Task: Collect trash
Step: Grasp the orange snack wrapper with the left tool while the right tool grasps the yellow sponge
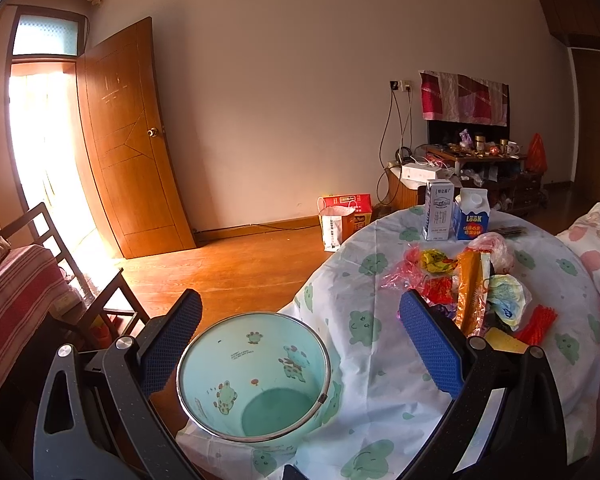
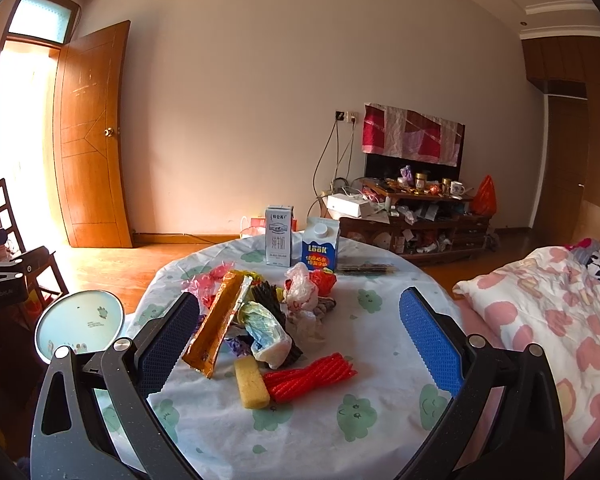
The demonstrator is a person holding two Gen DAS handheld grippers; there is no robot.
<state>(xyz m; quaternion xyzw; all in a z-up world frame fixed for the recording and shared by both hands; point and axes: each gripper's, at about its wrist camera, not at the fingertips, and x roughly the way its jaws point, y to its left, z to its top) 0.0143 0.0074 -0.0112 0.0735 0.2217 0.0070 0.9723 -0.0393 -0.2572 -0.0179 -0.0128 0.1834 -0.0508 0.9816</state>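
Left gripper (image 1: 300,344): jaws spreading wide, framing the mint bin (image 1: 254,376) between them, holding nothing. Right gripper (image 2: 300,344): jaws spreading wide, gripping nothing; trash pile (image 2: 260,316) lying between and ahead, red bundle (image 2: 310,376) sitting nearest
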